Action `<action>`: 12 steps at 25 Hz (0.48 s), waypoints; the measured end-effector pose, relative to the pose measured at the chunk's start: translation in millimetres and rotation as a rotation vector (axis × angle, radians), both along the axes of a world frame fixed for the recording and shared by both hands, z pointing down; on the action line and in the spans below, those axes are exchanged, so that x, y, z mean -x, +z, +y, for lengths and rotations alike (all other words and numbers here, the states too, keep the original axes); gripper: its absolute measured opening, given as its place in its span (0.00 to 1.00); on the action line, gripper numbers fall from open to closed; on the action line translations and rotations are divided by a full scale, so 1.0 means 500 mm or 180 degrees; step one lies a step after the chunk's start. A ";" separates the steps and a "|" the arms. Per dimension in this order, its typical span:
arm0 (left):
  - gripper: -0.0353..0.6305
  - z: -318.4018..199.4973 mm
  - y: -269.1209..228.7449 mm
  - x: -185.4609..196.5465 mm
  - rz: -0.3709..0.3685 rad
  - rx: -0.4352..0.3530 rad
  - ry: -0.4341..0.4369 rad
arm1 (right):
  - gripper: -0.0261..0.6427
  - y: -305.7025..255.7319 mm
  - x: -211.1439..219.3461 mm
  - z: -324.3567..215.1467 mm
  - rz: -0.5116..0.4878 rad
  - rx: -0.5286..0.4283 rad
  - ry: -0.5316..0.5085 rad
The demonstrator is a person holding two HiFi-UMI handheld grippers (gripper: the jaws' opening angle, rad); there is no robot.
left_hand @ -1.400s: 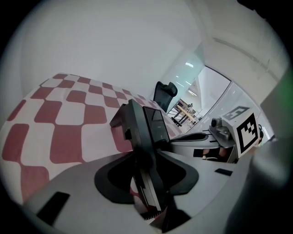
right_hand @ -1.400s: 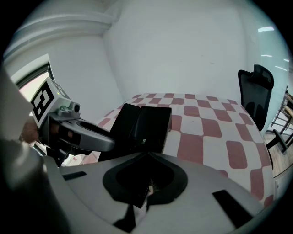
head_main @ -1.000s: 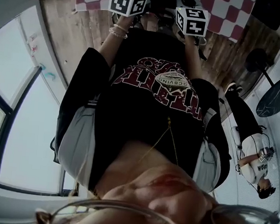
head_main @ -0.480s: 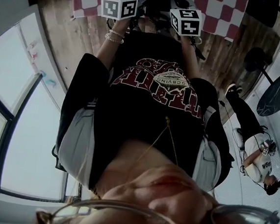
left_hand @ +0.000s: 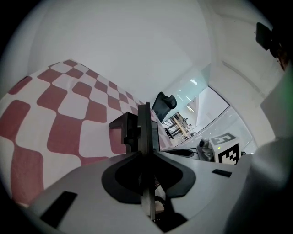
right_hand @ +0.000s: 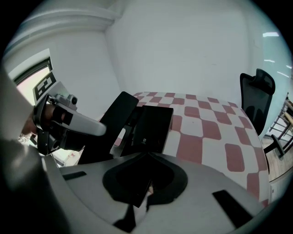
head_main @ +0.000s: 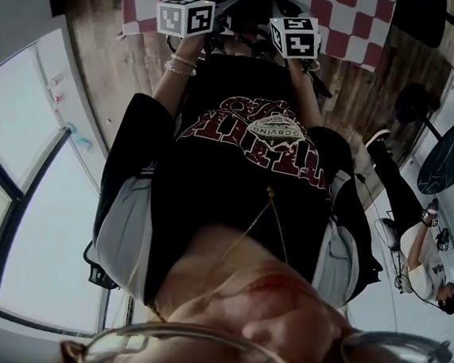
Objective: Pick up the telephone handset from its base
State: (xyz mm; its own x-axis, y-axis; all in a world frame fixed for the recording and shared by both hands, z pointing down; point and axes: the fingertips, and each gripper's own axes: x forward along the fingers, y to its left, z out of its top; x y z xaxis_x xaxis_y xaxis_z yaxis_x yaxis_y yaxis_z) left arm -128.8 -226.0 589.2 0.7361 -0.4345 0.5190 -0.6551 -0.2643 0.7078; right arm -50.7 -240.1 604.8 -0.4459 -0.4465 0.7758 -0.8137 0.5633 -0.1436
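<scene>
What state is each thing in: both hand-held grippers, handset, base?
Left hand-held gripper: jaws have just been closing, apparently clamped on the handset.
Right hand-held gripper: black jaws merge with the base behind; cannot tell.
Handset: alongside the base, gripped, lift not evident.
Base: resting on the checked tablecloth.

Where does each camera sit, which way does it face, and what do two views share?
Head view: on the person's head, facing down the T-shirt toward the checkered cloth; both forearms show.
Left gripper view: on the left gripper, facing across the cloth; its jaws have just been closing, contents unclear.
Right gripper view: on the right gripper, facing the black telephone; left gripper shows.
Shared: both gripper views show the office chair.
</scene>
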 end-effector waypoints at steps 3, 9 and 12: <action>0.18 -0.005 -0.023 0.002 0.0062 -0.0037 0.0000 | 0.07 0.000 0.001 -0.001 0.0015 0.0000 -0.0012; 0.18 -0.009 -0.060 0.007 0.0112 -0.0160 0.0040 | 0.07 0.001 0.004 0.002 -0.0010 0.0013 -0.0017; 0.18 -0.009 -0.091 0.015 0.0179 -0.0227 0.0036 | 0.07 -0.001 0.009 0.008 -0.0005 0.0017 -0.0035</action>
